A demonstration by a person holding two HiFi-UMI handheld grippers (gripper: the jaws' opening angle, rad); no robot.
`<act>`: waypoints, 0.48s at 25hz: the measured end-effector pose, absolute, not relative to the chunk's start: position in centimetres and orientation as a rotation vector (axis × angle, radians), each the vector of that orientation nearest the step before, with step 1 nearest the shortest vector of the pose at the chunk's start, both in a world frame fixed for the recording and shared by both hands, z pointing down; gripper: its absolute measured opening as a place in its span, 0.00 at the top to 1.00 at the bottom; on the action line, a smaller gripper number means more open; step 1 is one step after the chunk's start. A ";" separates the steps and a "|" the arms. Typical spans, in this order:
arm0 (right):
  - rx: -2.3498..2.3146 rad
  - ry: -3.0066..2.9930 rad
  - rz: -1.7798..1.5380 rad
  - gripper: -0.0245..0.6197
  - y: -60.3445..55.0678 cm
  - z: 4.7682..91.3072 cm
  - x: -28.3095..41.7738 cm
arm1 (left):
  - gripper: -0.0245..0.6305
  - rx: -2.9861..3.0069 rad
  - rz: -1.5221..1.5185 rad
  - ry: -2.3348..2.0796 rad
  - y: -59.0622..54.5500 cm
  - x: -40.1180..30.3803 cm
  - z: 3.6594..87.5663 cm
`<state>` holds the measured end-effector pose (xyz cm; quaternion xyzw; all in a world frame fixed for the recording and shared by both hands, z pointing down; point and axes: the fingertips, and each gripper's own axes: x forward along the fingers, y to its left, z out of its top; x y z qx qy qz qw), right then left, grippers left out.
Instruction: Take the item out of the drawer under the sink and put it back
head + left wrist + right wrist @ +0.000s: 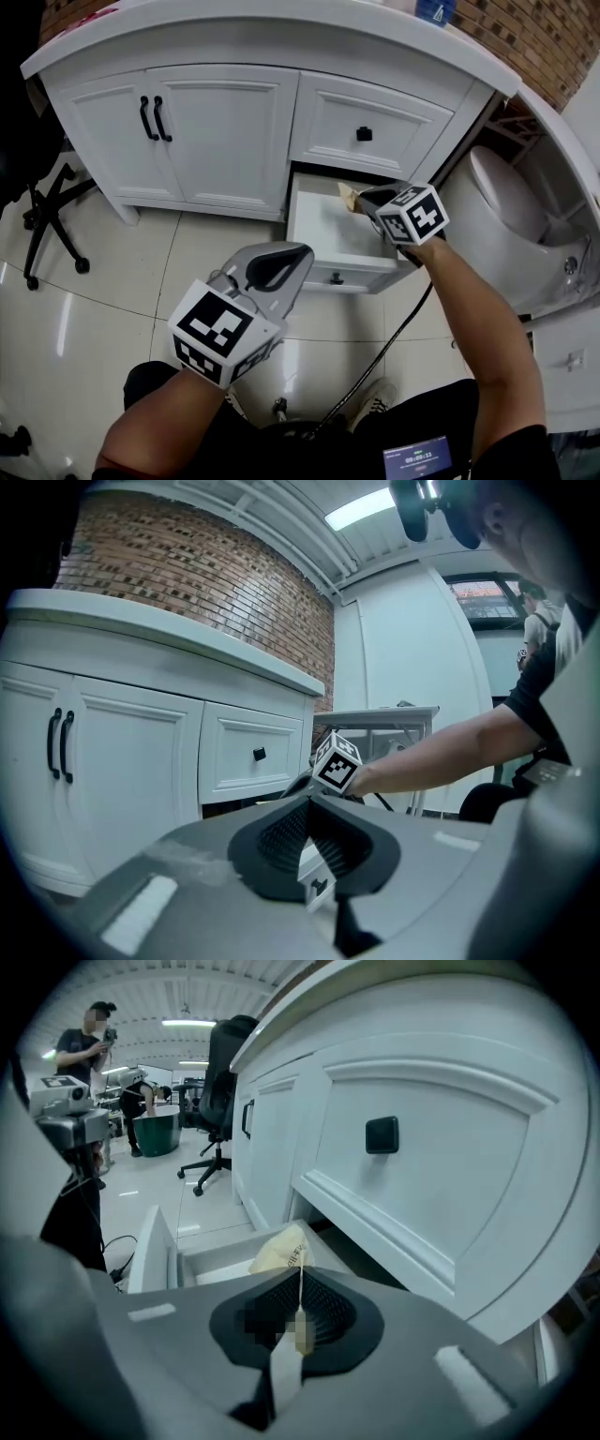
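Pale yellow paper packet (349,197) pinched over the open white lower drawer (319,227); lift-out or return in hand, which cannot be told
The grey left gripper (281,267) is held low, jaws together on nothing; two white cabinet doors (230,131), two drawers and one packet are counted; the packet's thin edge is clamped by the right gripper (367,200), so either lifting clear or lowering and release is called for
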<state>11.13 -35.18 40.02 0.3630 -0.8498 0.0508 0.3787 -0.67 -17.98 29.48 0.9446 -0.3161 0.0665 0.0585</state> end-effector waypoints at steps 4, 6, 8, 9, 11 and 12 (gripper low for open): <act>0.882 -2.154 0.114 0.94 -36.2 41.1 10.6 | 0.96 2.863 0.196 -0.959 -18.1 -0.4 29.2; 0.858 -2.156 0.106 0.94 -36.7 41.7 10.2 | 0.96 2.861 0.194 -0.957 -18.2 -0.4 29.2; 0.825 -2.134 0.110 0.94 -36.9 42.9 10.0 | 0.96 2.860 0.191 -0.954 -18.2 -0.5 29.4; 0.808 -2.116 0.111 0.94 -37.1 43.5 9.9 | 0.96 2.858 0.190 -0.958 -18.3 -0.7 29.5; 0.774 -2.078 0.116 0.94 -37.2 44.9 9.8 | 0.96 2.846 0.182 -0.975 -18.7 -1.0 29.4; 0.757 -2.062 0.118 0.94 -37.1 45.5 9.7 | 0.96 2.838 0.178 -0.982 -18.9 -1.2 29.3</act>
